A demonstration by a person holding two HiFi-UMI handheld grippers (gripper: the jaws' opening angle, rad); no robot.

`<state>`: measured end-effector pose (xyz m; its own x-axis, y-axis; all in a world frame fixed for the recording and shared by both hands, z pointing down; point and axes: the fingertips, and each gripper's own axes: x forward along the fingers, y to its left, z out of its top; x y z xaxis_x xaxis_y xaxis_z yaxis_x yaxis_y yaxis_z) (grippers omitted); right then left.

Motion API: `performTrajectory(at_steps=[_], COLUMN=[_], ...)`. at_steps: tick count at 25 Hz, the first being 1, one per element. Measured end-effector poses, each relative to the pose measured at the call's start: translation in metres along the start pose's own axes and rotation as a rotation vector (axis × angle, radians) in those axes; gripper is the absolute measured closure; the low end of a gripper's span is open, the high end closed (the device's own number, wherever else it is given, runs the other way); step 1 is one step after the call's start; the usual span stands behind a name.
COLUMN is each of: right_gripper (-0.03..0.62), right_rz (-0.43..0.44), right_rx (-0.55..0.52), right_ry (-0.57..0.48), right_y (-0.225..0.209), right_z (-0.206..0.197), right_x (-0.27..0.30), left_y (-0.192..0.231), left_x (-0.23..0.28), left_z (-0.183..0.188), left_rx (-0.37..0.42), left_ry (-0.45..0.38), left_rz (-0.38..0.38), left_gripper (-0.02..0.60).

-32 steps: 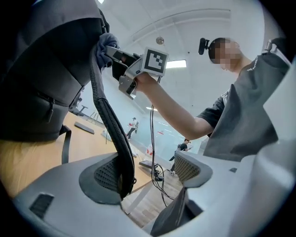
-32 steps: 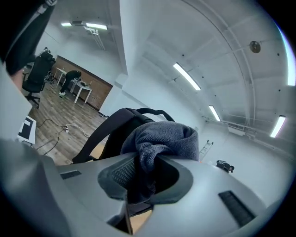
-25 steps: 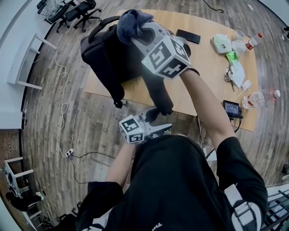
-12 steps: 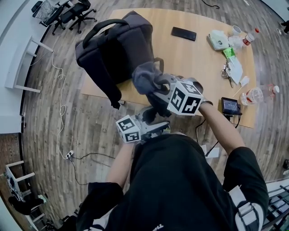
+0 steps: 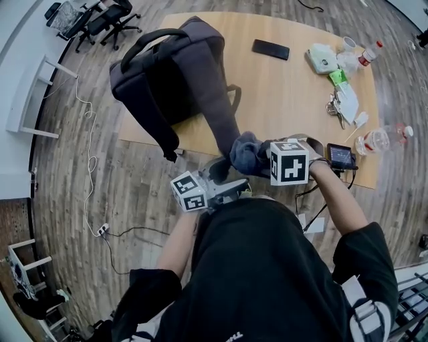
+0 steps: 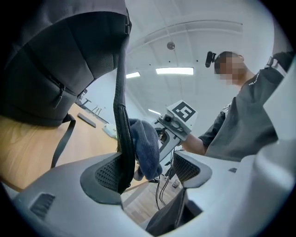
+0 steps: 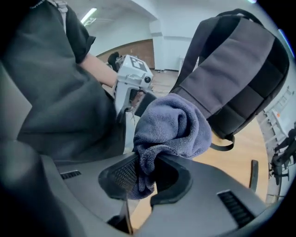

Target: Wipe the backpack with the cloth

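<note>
A dark grey backpack stands upright on the far left of the wooden table. One of its shoulder straps is stretched out towards me, past the near table edge. My left gripper points level there. The strap lies against one pad and the other pad stands clear of it, so the jaws are apart. My right gripper points steeply down and is shut on a bunched blue-grey cloth. The cloth presses on the strap's lower end, right beside the left gripper.
A black phone lies mid-table. At the right end are a white case, keys, a small screen device and a plastic bottle. Office chairs and a floor cable are to the left.
My right gripper has carried the cloth down from the top of the backpack, along the strap, to the near table edge beside the left gripper. The left gripper has stayed put.
</note>
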<state>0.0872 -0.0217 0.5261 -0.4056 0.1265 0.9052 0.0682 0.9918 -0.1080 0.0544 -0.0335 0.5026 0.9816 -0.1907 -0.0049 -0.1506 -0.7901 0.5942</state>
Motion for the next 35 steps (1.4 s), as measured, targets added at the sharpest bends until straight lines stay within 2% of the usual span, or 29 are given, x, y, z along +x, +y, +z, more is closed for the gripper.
performTrajectory(at_steps=[4, 6, 13, 17, 21, 24, 26, 29, 32, 35], right_gripper=[0.517, 0.517, 0.517, 0.517, 0.507, 0.437, 0.421, 0.421, 0.500, 0.512], right_rz=[0.168, 0.171, -0.026, -0.143, -0.228, -0.283, -0.319, -0.368, -0.444, -0.559], right_rx=[-0.029, -0.034, 0.000, 0.001, 0.042, 0.097, 0.070, 0.019, 0.080, 0.121], right_ry=[0.082, 0.060, -0.042, -0.101, -0.265, -0.384, -0.436, -0.553, -0.625, -0.685], right_y=[0.031, 0.031, -0.016, -0.035, -0.046, -0.052, -0.052, -0.050, -0.060, -0.082], right_z=[-0.008, -0.003, 0.022, 0.039, 0.059, 0.069, 0.076, 0.089, 0.091, 0.098], right_x=[-0.005, -0.007, -0.027, -0.031, -0.036, -0.035, -0.030, -0.023, -0.024, -0.038], left_y=[0.002, 0.001, -0.006, -0.006, -0.002, 0.000, 0.001, 0.005, 0.009, 0.008], left_x=[-0.001, -0.002, -0.001, -0.002, -0.009, -0.013, -0.014, -0.018, -0.023, -0.022], left_z=[0.003, 0.003, 0.003, 0.004, 0.006, 0.006, 0.009, 0.012, 0.013, 0.019], left_rx=[0.017, 0.013, 0.060, 0.059, 0.040, 0.027, 0.010, 0.003, -0.007, -0.010], left_ry=[-0.012, -0.015, 0.024, 0.016, -0.010, -0.026, -0.038, -0.040, -0.044, -0.067], left_rz=[0.002, -0.001, 0.002, 0.014, 0.027, 0.024, 0.028, 0.039, 0.045, 0.040], left_gripper=[0.219, 0.219, 0.219, 0.219, 0.219, 0.219, 0.219, 0.219, 0.219, 0.219])
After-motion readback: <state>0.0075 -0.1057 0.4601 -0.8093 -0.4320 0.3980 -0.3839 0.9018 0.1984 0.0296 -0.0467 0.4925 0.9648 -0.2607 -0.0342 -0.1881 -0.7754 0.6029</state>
